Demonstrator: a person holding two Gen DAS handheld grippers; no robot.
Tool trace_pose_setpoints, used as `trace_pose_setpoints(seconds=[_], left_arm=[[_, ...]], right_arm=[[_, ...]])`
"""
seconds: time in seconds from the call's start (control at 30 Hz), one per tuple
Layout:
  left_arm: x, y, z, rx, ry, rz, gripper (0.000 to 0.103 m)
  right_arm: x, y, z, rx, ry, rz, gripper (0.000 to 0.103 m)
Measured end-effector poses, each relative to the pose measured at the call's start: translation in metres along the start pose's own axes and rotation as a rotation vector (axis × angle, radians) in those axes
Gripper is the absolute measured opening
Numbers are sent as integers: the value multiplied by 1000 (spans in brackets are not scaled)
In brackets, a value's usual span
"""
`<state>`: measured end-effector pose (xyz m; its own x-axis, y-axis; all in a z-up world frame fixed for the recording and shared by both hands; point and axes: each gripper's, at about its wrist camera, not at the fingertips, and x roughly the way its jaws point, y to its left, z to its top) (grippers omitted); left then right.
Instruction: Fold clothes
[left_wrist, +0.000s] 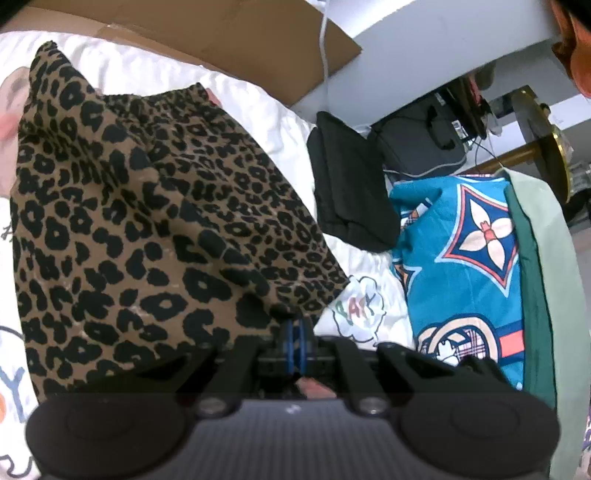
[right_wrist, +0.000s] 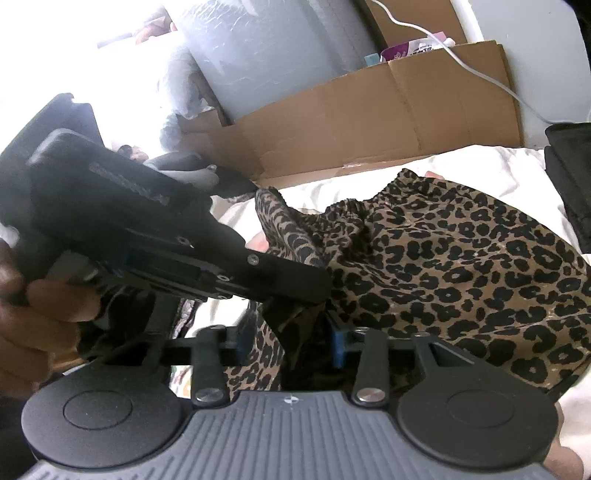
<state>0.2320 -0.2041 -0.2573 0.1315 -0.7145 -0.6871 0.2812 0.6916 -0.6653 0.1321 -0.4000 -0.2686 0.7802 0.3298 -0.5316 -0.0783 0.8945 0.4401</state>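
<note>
Leopard garment (left_wrist: 155, 206) lies bunched on the white bed (left_wrist: 147, 70), just left of the black folded piece (left_wrist: 351, 184). Everything below is placed relative to the garment.

Left claw (left_wrist: 296, 332): clenched on the garment's near edge, blue pads pinching a fold of cloth. The fabric rises from the pinch toward the elastic waistband at the far side, so the cloth is being lifted by this edge, probably to carry it over as a fold.

Right claw (right_wrist: 291, 339): the right view shows blue pads standing either side of a hanging strip of garment. They look apart in the frame, but cloth hides the contact. I read it as clamped on that strip, hedged since the view is poor.

Left claw body (right_wrist: 147, 229) crosses the right view just above the strip, a hand (right_wrist: 33, 317) gripping its handle. Both claws sit close together on the same edge, so likely a two-point hold to keep the edge straight while folding.

Right of the garment: black folded piece, then a teal patterned cloth (left_wrist: 461, 258). These look like done or waiting items. A cardboard box (right_wrist: 369, 122) sits beyond the garment, against the wall.

Fold not yet laid down.
</note>
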Motion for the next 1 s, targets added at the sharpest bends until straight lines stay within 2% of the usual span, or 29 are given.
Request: trace_pose_setpoints(seconds=[0.1,0.17,0.2,0.23,0.4,0.6,0.8,1.0], left_arm=[[-1,-12,-1,51,-10,43,13],[-6,-19,-4,85,-25,66,30],[-8,-22,-6,100,-34,76,41],[-11,-24,-7,111,-41,86,45],[-25,-17,-11,108,-69,137,47],[-37,15,-13,13,-83,210,48],[-40,53,-21,-143,-56,265,48],[-32,63,-31,-158,-26,303,48]], right_arm=[[-1,-9,-1,15,-7,0,2],[-4,-15,-1,32,-17,-5,2],[-6,-17,-1,40,-22,-11,2],[-8,-20,0,45,-27,-17,2],[-18,-35,7,86,-64,-49,1],[-30,-55,20,133,-112,-78,1],[-42,-82,29,194,-156,-128,1],[-51,-115,30,267,-177,-185,1]])
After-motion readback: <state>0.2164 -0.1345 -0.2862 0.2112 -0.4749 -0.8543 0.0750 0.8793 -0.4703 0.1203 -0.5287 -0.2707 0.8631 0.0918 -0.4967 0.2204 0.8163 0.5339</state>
